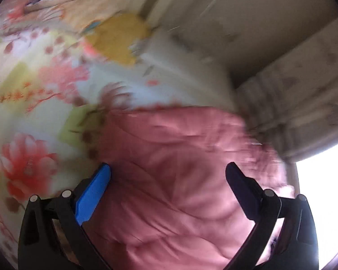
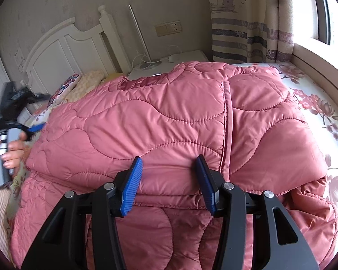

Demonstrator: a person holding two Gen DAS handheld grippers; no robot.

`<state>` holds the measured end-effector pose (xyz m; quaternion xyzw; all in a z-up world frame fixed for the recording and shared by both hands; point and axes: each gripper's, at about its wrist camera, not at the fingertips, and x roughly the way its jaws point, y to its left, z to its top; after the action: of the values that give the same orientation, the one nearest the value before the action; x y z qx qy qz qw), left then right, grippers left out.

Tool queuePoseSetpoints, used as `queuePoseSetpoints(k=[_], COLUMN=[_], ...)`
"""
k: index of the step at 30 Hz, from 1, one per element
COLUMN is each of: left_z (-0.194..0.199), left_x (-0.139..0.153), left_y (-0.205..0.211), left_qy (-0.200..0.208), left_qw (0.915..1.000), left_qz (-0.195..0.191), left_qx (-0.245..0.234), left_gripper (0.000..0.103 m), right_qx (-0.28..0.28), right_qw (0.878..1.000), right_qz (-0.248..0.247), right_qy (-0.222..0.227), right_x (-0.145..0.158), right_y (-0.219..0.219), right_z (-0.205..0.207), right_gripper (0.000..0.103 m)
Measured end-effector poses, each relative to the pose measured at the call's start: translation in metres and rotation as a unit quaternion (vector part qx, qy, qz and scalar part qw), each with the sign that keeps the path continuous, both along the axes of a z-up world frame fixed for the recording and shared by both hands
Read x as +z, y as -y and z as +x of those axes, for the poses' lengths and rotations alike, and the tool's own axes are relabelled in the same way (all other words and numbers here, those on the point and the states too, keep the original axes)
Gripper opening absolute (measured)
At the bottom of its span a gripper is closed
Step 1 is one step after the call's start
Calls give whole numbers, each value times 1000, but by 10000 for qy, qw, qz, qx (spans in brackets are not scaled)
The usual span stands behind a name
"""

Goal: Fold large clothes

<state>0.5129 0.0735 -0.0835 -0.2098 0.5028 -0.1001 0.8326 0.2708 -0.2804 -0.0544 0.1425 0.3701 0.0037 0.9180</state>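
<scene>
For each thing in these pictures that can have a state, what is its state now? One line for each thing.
Pink quilted coat: folded over itself, lying on the bed.
Right gripper: open, its fingers at the coat's folded edge, not pinching it.
Left gripper: open wide, nothing between its fingers, coat below.
Curtain: drawn to the window's side.
Bedsheet: spread flat.
Bedside table: a lamp stands on it.

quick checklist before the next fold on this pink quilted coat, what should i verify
1. Pink quilted coat lies folded on the bed: ok.
2. Right hand-held gripper gripping the folded edge: not ok, pads apart with fabric bulging between them.
3. Left hand-held gripper free of fabric: ok, jaws wide.
4. Left gripper positioned over coat: ok, though the view is blurred.
5. Lower layers aligned: cannot tell.
</scene>
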Motion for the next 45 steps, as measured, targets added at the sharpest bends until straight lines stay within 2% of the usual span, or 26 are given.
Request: queuePoseSetpoints(k=[1, 4, 7, 10, 14, 15, 17, 18, 20, 21, 23, 25, 26, 29, 30, 33, 35, 36, 37, 38, 39, 40, 41, 42, 44, 45], left_z=[1, 1, 4, 15, 22, 20, 6, -2, -15, -18, -15, -5, -6, -16, -27, -79, -108, -121, -137, -144, -153, -159, -163, -164, -172, -183], left_x=[0, 14, 24, 17, -5, -6, 9, 19, 34, 38, 32, 6, 1, 10, 21, 50, 50, 45, 32, 22, 11, 4, 3, 6, 19, 28], left_y=[-2, -13, -9, 8, 33, 33, 28, 27, 34, 43, 62, 81, 82, 85, 86, 103, 126, 140, 157, 166, 174, 177, 174, 169, 161, 156], left_qy=[3, 269, 587, 586, 464, 466, 883, 1162, 1436, 1409, 1019, 364, 319, 427, 588, 1153, 1261, 1276, 1249, 1243, 1361, 1472, 1501, 1391, 1329, 1466], left_qw=[10000, 9980, 9965, 9981, 9951, 9950, 9926, 9904, 9874, 9868, 9857, 9778, 9759, 9739, 9740, 9743, 9656, 9584, 9473, 9409, 9304, 9273, 9294, 9371, 9465, 9472], left_qz=[-35, -536, -571, -194, 876, 882, 775, 685, 652, 788, 1178, 1786, 1877, 2059, 2060, 1668, 1811, 2033, 2369, 2552, 2860, 2939, 2898, 2759, 2558, 2500], left_qx=[47, 188, 167, 46, -25, 26, 293, 307, 86, -149, -641, -1036, -1066, -854, -737, -981, -1374, -1545, -1758, -1845, -1845, -1792, -1727, -1626, -1453, -1371], left_gripper=[100, 100, 100, 100, 100, 100, 99, 99, 100, 100, 101, 101, 101, 100, 100, 101, 101, 101, 101, 101, 101, 101, 101, 101, 101, 101], right_qx=[8, 18, 48, 63, 69, 73, 80, 77, 78, 78, 80, 86, 87, 94, 92, 98, 103, 108, 113, 118, 120, 120, 128, 159, 208, 189], right_qw=[10000, 10000, 9999, 9999, 9998, 9998, 9998, 9998, 9998, 9998, 9998, 9998, 9998, 9998, 9998, 9998, 9998, 9998, 9998, 9998, 9998, 9998, 9998, 9997, 9997, 9998], right_qz=[26, 84, 156, 157, 172, 173, 161, 160, 184, 185, 175, 173, 175, 170, 163, 175, 187, 191, 191, 187, 182, 171, 169, 163, 134, 88], right_qy=[7, 21, 30, 32, 36, 37, 34, 33, 34, 32, 31, 31, 31, 29, 26, 24, 25, 25, 23, 22, 20, 17, 14, 10, -3, -32], right_x=[0, 0, -1, -1, -1, -1, -1, -1, -2, -2, -2, -2, -2, -2, -2, -2, -2, -2, -2, -2, -2, -2, -2, -2, -1, 1], right_y=[1, 3, 4, 4, 4, 4, 4, 4, 5, 5, 4, 4, 4, 4, 4, 4, 4, 5, 5, 5, 4, 4, 3, 2, 0, 0], right_z=[0, 0, 0, 0, 0, 0, 0, 0, 0, 0, 0, 0, 0, 1, 1, 1, 1, 1, 1, 1, 1, 1, 2, 2, 3, 2], right_gripper=[47, 47, 49, 50, 50, 50, 50, 50, 50, 50, 50, 51, 51, 51, 51, 51, 52, 52, 52, 53, 53, 54, 56, 57, 60, 60])
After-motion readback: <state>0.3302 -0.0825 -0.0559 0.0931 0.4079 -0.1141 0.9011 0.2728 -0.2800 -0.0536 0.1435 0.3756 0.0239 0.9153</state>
